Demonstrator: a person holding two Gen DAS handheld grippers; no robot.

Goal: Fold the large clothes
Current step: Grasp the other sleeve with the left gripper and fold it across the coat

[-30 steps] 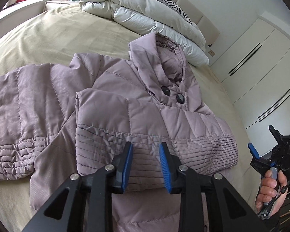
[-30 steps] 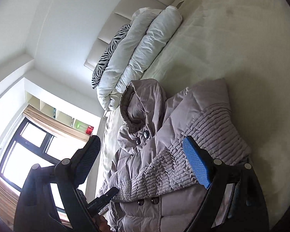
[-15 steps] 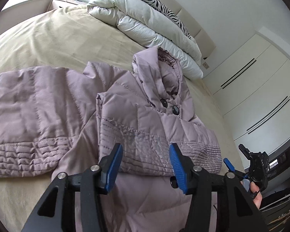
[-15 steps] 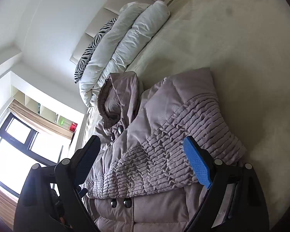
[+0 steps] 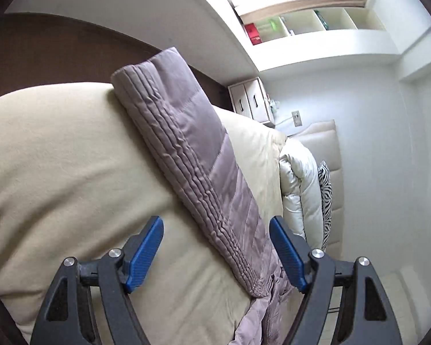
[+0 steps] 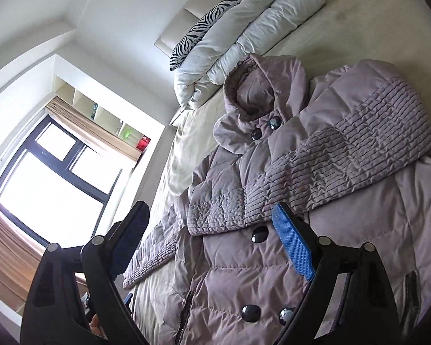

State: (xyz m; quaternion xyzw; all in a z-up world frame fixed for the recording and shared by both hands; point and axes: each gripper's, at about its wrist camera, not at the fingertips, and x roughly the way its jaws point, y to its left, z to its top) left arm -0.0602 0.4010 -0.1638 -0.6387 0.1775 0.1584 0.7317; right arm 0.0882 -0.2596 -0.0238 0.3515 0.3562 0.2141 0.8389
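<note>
lilac puffer jacket (image 6: 316,201) spread on the bed (image 6: 373,23), one sleeve (image 6: 344,166) folded across its chest. left gripper (image 5: 217,254) just been opening, jaws spread over the other sleeve (image 5: 192,155), pinching nothing. right gripper (image 6: 212,235) wide apart, empty, above the buttons.
</note>
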